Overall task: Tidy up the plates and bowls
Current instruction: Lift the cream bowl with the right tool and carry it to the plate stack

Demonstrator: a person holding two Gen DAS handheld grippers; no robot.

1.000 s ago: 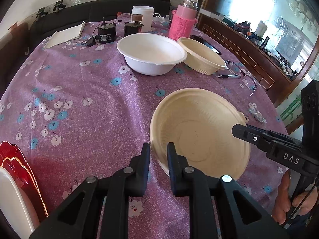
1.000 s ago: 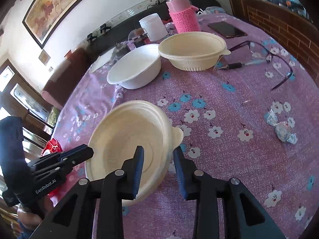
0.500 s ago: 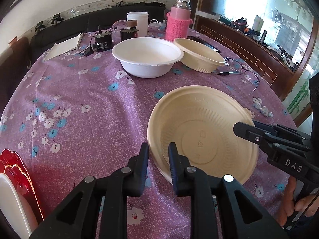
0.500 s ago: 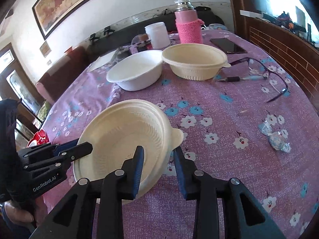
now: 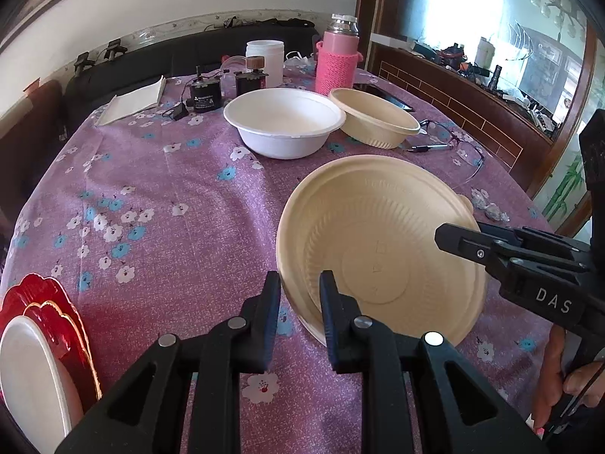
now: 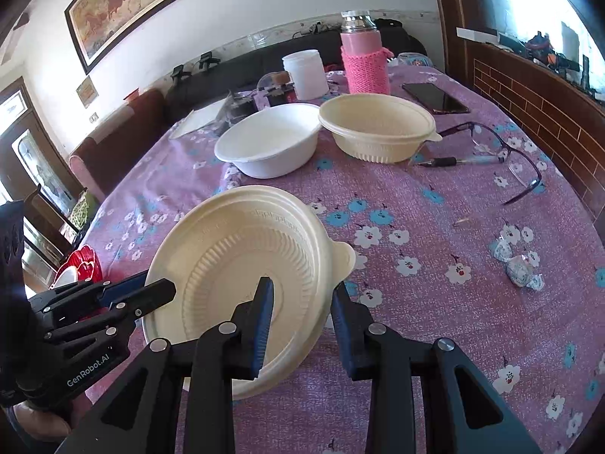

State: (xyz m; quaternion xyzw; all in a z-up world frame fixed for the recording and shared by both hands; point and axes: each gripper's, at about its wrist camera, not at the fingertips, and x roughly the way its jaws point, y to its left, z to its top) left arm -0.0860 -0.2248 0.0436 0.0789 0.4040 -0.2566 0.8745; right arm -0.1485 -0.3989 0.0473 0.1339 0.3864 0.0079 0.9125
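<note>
The right hand-held gripper (image 6: 300,312) straddles the rim of a cream bowl (image 6: 242,261) at its 4 o'clock edge, one finger inside, one outside. The left hand-held gripper (image 6: 151,299) meets the rim at 8 o'clock. Toward 12 o'clock on the desk (image 6: 435,302), a white bowl (image 6: 270,140) touches another cream bowl (image 6: 376,126)

Cream bowl (image 5: 378,242), white bowl (image 5: 283,123), purple floral tablecloth (image 5: 151,196), red plates (image 5: 45,302)

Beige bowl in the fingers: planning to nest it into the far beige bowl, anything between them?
Nothing visible: only tablecloth lies between held bowl and far beige bowl. White bowl sits left of that line, pen and glasses right.
</note>
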